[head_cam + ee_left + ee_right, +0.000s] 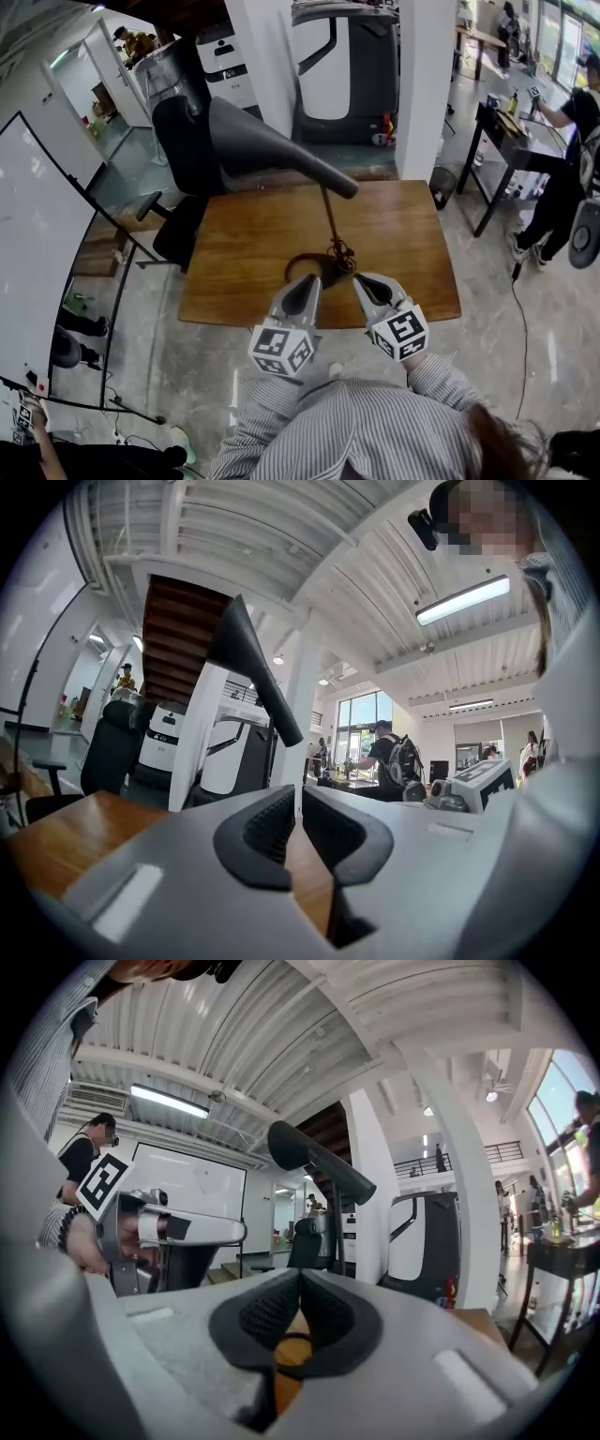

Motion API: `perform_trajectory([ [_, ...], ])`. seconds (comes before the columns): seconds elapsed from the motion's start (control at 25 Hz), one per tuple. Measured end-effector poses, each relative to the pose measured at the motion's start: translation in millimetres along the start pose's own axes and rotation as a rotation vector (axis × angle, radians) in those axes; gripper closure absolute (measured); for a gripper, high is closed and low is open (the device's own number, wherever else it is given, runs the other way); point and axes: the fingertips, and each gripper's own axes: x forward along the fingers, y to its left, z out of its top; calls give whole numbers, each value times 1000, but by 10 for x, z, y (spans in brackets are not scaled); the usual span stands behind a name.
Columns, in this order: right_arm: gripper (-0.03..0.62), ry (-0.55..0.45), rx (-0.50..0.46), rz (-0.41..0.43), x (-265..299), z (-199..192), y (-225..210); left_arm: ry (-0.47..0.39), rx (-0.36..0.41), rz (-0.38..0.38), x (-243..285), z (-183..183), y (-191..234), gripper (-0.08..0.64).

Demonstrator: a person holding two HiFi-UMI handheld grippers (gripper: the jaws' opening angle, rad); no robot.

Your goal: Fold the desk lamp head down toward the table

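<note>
Desk lamp head [272, 145] raised over tabletop's [412, 234] far-left part. Long axis: stem [330, 220] top to far-left corner. We're at near edge by lamp base [309, 267]. Left gripper [312, 281] jaws a slit apart, empty. Right gripper [362, 279] together, empty. Head ahead + above. Right looks nearer stem top.

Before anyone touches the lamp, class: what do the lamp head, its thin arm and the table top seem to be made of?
Lamp head: matte dark grey, plastic or painted metal; no grain, dull sheen.
Arm: thin brownish rod, probably metal.
Table top: wood, visible grain, warm brown, lightly varnished.
</note>
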Motion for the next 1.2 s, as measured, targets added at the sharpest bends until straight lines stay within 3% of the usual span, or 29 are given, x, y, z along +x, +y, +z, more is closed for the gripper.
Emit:
perform_trajectory([
  [0.4,572,26,-8,-11,758,16,-343,-24,18,-11,451,265,649,543],
  [0.76,503,49,-47,42,1173,73,-592,-109,35,5,570,706,926,462],
  [1.04,488,47,-78,65,1429,41,-599,-180,146,41,392,1301,1153,403],
  [1.2,523,51,-70,53,1488,10,-631,-226,241,63,288,1687,1199,399],
])
